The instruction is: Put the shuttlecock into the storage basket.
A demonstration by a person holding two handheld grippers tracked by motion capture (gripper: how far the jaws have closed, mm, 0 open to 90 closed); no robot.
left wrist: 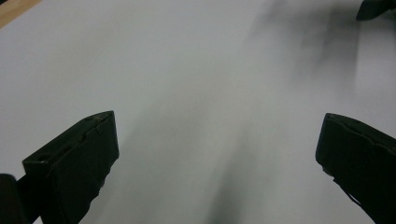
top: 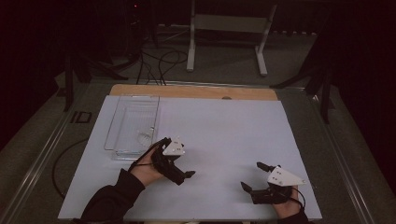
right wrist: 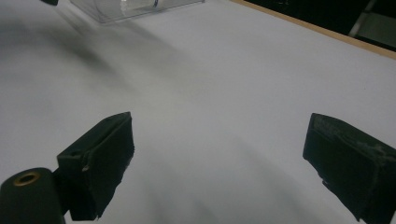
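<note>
Overall, the count is short: 2 hand-held grippers, 1 clear plastic tray, 1 white sheet covering the counter.

The left hand-held gripper hovers low over the white sheet near its middle-left, held by a hand in a dark sleeve. Its 2 black jaws stand wide apart with nothing between them; in the left gripper view they frame bare white surface. A grey three-cornered plate sits on top of it.

The right hand-held gripper is near the sheet's front right corner, well apart from the left one. Its 2 jaws are also spread wide and hold nothing, and it carries its own grey plate.

The clear plastic tray lies flat at the sheet's far left, just beyond the left hand-held gripper; its near end also appears at the top of the right gripper view. Whether anything lies inside it is hard to tell.

A strip of bare wood shows along the counter's far edge. Beyond it on the floor stand 1 white frame and several dark cables.

No brand, label or writing is readable anywhere.
</note>
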